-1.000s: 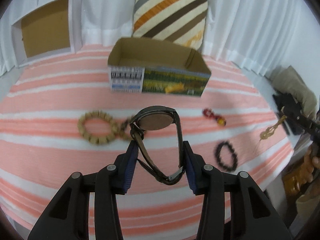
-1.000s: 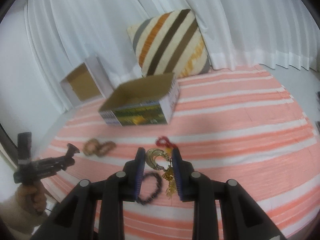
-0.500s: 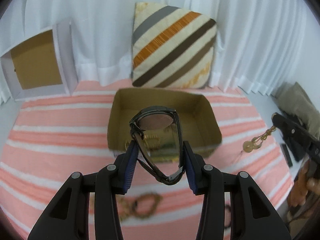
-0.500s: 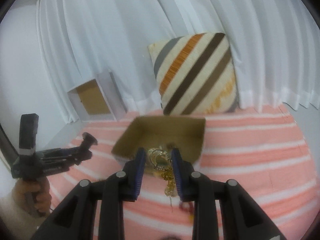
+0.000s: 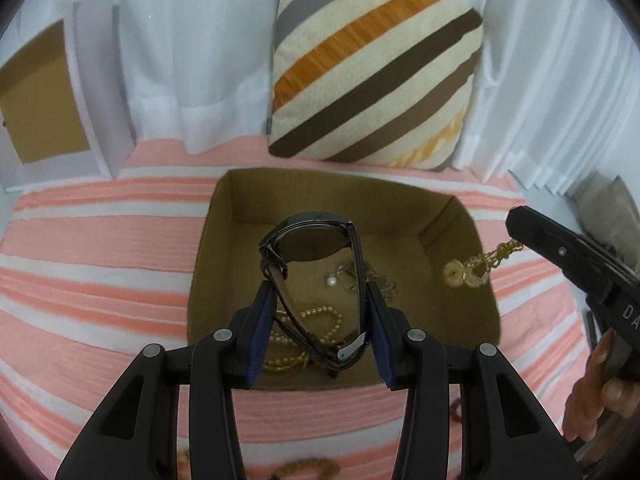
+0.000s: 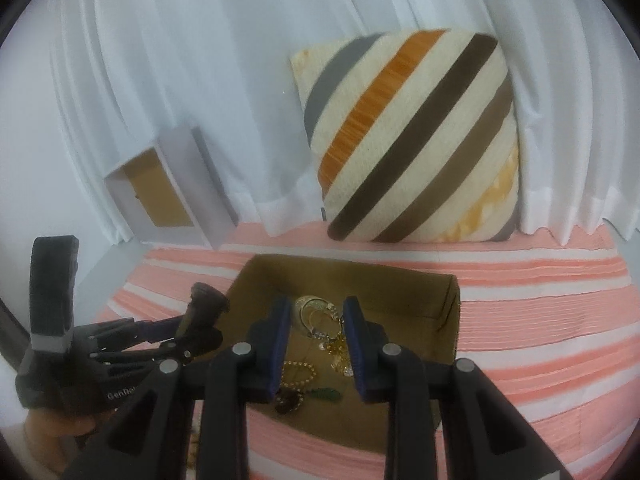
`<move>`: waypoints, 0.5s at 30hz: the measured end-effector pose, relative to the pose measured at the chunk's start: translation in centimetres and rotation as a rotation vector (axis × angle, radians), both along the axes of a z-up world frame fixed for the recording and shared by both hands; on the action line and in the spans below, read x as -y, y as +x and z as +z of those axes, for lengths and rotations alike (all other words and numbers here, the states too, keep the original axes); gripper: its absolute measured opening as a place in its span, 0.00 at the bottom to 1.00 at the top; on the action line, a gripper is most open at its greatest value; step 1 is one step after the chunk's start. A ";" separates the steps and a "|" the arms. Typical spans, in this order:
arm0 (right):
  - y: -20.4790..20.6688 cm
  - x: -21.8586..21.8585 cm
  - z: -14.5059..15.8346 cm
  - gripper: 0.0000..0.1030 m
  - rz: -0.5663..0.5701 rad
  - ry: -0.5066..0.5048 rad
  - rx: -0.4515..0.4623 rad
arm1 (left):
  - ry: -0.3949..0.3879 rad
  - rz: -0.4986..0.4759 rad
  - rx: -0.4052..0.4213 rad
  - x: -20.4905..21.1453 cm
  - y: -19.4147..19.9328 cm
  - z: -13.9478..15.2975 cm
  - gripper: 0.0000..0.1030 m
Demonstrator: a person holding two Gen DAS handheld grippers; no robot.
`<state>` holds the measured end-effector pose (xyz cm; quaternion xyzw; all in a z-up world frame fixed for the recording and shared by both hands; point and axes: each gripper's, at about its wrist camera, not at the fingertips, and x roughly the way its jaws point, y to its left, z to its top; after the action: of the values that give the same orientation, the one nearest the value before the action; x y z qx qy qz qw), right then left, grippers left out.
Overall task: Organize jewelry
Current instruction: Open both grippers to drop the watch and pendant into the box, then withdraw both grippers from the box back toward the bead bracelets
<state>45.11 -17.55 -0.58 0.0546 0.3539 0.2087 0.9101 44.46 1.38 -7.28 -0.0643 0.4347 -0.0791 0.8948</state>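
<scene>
My left gripper (image 5: 320, 294) is shut on a dark wristwatch (image 5: 310, 238), gripping its strap loop with the face up and forward. The watch hangs over the open cardboard box (image 5: 218, 224), which holds a gold bead chain (image 5: 316, 318), a pearl piece (image 5: 331, 280) and other small jewelry. My right gripper (image 6: 318, 308) is shut on a gold pendant necklace (image 6: 316, 312), whose chain dangles above the box (image 6: 440, 296). In the left wrist view the pendant (image 5: 466, 272) hangs at the box's right wall. The left gripper (image 6: 202, 304) shows at the right wrist view's left.
The box sits on a pink and white striped cloth (image 5: 100, 264). A striped cushion (image 5: 372, 68) leans on white curtains behind it. A white open case (image 5: 44, 96) stands at the back left. A beaded bracelet (image 5: 304, 470) lies near the front edge.
Both grippers have travelled forward over the cloth with their pieces held, from above the loose bracelets to above the box. Neither grip has altered.
</scene>
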 end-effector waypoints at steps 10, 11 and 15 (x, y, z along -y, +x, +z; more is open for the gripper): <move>0.8 -0.1 -2.3 0.72 -0.045 -0.037 0.004 | 0.034 0.044 0.026 -0.2 0.0 -1.1 0.91; 0.7 0.2 -2.2 0.72 -0.051 -0.037 0.005 | 0.029 0.045 0.027 -0.5 -0.1 -1.1 0.91; 0.0 1.0 -2.1 0.72 -0.084 -0.045 0.015 | 0.012 0.058 0.037 -1.3 -1.4 -0.7 0.91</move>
<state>45.07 -18.55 -2.71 0.0473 0.3489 0.1628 0.9217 43.04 2.70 -7.98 -0.0699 0.4163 -0.0514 0.9051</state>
